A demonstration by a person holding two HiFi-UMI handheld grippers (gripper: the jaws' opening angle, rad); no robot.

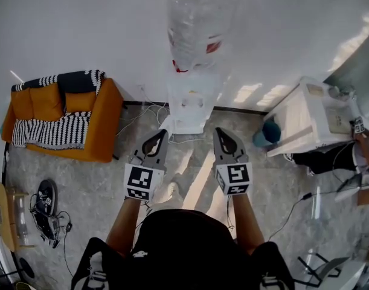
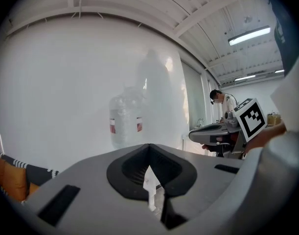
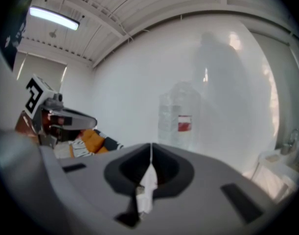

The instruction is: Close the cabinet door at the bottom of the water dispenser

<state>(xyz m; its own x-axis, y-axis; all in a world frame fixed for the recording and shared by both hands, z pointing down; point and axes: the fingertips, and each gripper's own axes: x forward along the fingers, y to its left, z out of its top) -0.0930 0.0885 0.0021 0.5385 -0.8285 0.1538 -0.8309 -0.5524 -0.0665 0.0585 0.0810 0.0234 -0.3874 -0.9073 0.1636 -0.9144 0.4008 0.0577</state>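
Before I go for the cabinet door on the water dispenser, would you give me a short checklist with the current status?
1. Left gripper jaws shut, nothing between them: ok.
2. Right gripper jaws shut, nothing between them: ok.
3. Water dispenser straight ahead of both grippers: ok.
4. Grippers at the dispenser: not ok, floor lies between.
5. Cabinet door open or shut: cannot tell, the dispenser's base is too small and washed out.
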